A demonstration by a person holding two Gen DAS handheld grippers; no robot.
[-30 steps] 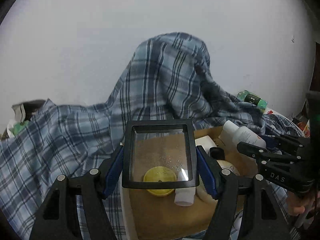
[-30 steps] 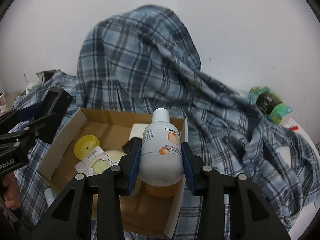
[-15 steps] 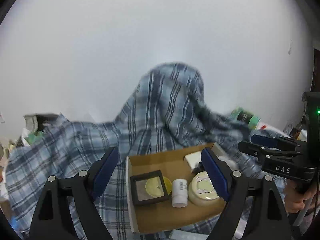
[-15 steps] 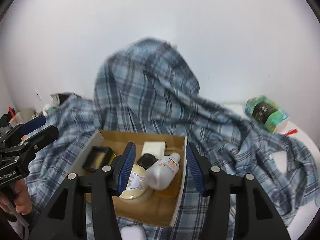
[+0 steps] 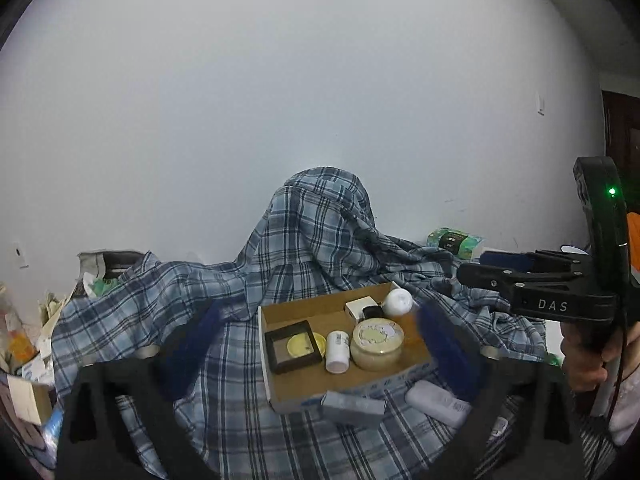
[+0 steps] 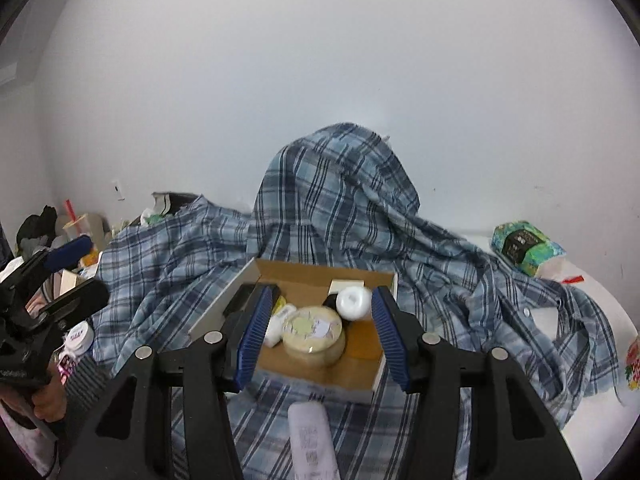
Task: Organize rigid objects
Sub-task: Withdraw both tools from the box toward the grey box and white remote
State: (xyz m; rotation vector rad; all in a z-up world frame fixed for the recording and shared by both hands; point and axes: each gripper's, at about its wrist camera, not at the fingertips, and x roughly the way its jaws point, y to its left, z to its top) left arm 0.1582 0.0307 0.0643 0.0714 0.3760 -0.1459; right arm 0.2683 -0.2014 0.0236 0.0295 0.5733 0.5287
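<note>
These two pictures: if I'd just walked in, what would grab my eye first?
Probably the open cardboard box in the middle, resting on a rumpled blue plaid shirt that rises in a hump against the white wall. Inside it sit a round cream jar, a black square frame and a white bottle. Both tongs, left and right, hang open and empty in front of it.

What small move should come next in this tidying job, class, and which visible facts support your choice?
Probably lower the right gripper toward the white bottle lying on the plaid cloth just in front of the cardboard box. Both grippers are open and hold nothing, the box already holds several containers, and this bottle lies outside it, closest below the right gripper.
</note>
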